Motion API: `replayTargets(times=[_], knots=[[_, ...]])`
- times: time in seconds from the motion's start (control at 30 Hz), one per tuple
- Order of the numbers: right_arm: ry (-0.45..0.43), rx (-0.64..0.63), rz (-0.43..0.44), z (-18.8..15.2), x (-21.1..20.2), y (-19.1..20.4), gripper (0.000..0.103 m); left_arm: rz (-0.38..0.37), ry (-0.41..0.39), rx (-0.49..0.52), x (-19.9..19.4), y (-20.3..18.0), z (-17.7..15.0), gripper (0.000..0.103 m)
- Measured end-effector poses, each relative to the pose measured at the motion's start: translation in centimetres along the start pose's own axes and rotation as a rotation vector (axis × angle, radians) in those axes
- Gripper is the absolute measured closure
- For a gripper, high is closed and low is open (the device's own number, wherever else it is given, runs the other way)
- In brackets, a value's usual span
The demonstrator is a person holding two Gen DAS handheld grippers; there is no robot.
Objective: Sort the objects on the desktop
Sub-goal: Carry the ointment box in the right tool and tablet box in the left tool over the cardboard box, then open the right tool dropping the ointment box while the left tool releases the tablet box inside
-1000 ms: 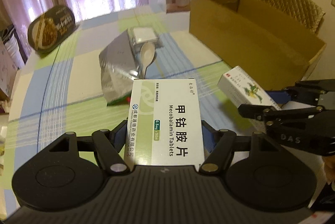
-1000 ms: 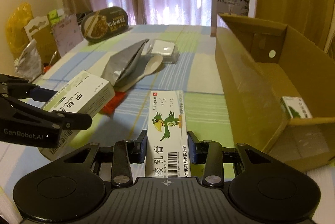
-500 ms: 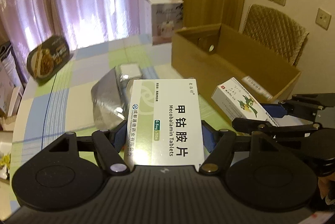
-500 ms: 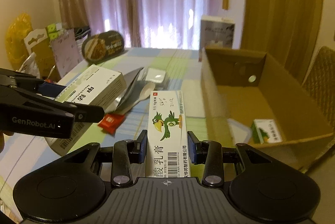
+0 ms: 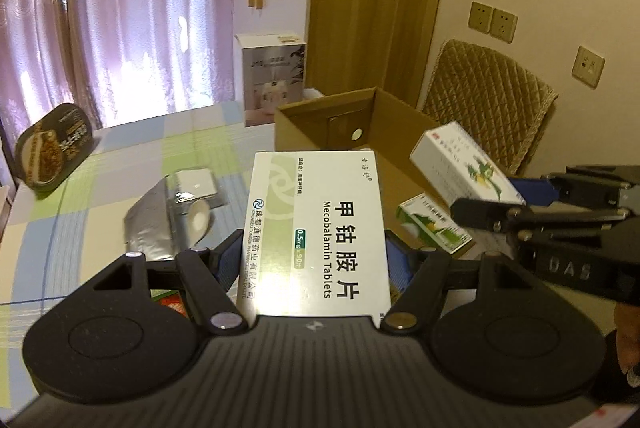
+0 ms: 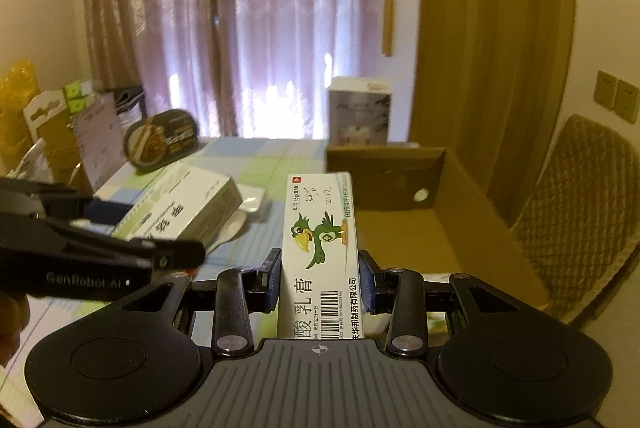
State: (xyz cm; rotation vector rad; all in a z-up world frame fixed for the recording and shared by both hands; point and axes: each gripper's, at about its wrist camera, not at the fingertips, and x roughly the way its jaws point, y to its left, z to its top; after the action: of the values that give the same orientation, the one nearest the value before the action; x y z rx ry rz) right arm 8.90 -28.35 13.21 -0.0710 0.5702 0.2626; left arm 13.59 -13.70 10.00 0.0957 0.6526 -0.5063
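My left gripper (image 5: 316,260) is shut on a white-and-green Mecobalamin tablet box (image 5: 316,228), held above the table at the near edge of the open cardboard box (image 5: 384,132). My right gripper (image 6: 319,278) is shut on a narrow white ointment box with a green bird (image 6: 320,248), raised over the cardboard box (image 6: 400,228). In the left wrist view the ointment box (image 5: 460,164) hangs over the carton, where a small green-and-white box (image 5: 434,226) lies on the floor. The tablet box (image 6: 188,208) shows at left in the right wrist view.
On the checked tablecloth (image 5: 120,164) lie a silver foil pouch (image 5: 156,220), a white spoon (image 5: 198,220) and a small clear-wrapped packet (image 5: 196,182). A dark oval food tray (image 5: 52,152) leans at far left. A tall white carton (image 5: 272,76) stands behind; a quilted chair (image 5: 484,112) is at right.
Both grippers have risen and moved toward the cardboard box with their boxes still held. The carton's inside and the green box in it now show in the left wrist view.
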Motion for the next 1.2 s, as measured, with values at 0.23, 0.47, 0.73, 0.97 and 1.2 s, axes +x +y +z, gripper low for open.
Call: replayTargets(times=[0.23, 0.47, 0.73, 0.97, 1.2], knots=[[-0.017, 0.041, -0.057, 1.7, 0.4, -3.7, 0.068, -0.056, -0.031, -0.011, 1.6, -1.6, 1.6, 0.036], [0.016, 0.097, -0.088, 1.5, 2.1, -7.3, 0.068, -0.122, -0.032, -0.033, 5.2, -3.9, 3.5, 0.036], [0.042, 0.126, -0.105, 0.3, 3.6, -10.4, 0.068, -0.195, -0.010, -0.073, 8.1, -5.7, 4.0, 0.036], [0.059, 0.142, -0.110, -0.3, 5.7, -12.1, 0.068, -0.190, 0.010, -0.078, 10.5, -6.0, 3.9, 0.036], [0.059, 0.172, -0.112, -0.4, 7.0, -13.9, 0.068, -0.193, 0.000, -0.130, 12.5, -5.9, 4.6, 0.036]])
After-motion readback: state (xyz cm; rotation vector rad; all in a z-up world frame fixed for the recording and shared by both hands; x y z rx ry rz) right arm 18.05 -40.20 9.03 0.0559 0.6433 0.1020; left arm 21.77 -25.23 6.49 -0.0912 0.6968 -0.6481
